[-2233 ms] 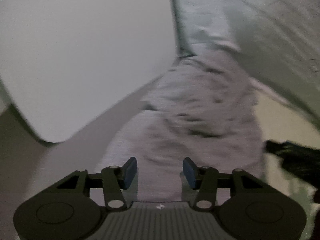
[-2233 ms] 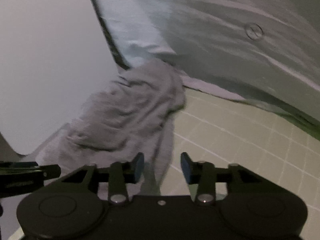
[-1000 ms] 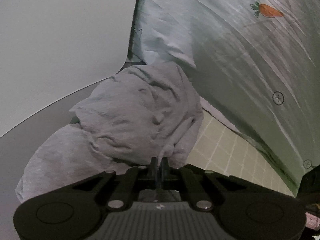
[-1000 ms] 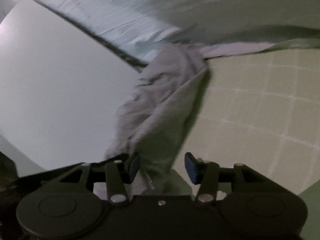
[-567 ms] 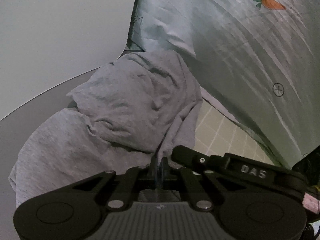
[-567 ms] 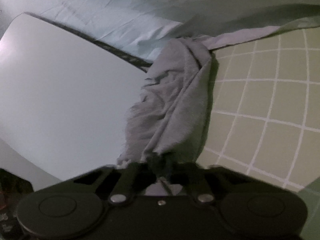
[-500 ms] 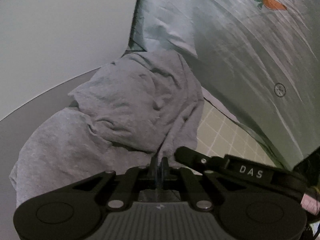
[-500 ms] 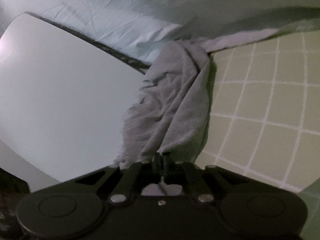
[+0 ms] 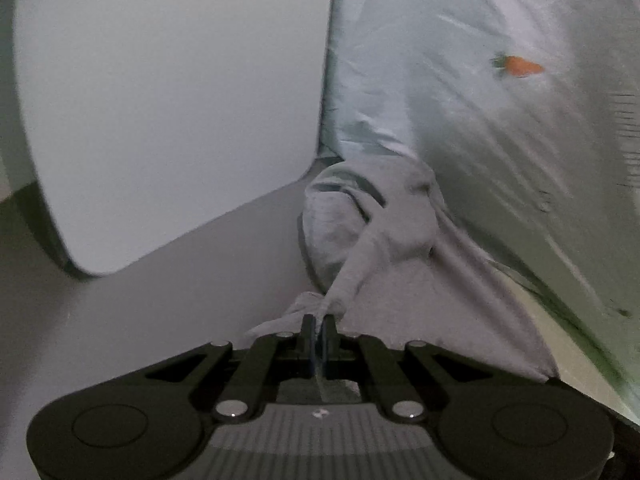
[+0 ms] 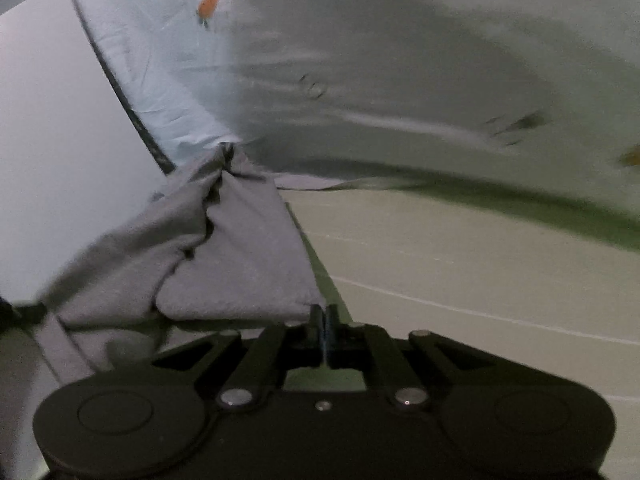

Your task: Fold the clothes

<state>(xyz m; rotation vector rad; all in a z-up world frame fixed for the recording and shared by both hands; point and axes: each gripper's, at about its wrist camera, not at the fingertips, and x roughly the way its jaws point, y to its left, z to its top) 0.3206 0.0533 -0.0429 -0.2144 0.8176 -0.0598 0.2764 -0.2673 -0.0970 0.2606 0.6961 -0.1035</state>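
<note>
- Only the left wrist view shows the grey garment [image 9: 384, 232] bunched in a heap, a twisted strand running to the left gripper [image 9: 318, 330], clamped on it.
- Only the right wrist view shows the garment's flat edge pinched in the right gripper [image 10: 323, 320] above the green grid mat [image 10: 480, 264].
- One garment, two grippers, one pale sheet [image 10: 400, 60] behind; one carrot print [image 9: 520, 66] in the left view.

Bedsheet, grid mat and white panel

A pale blue bedsheet [image 10: 400, 80] printed with a carrot [image 9: 520, 66] is hanging over the green grid mat [image 10: 480, 260], while a white rounded panel [image 9: 168, 100] is leaning at left.
</note>
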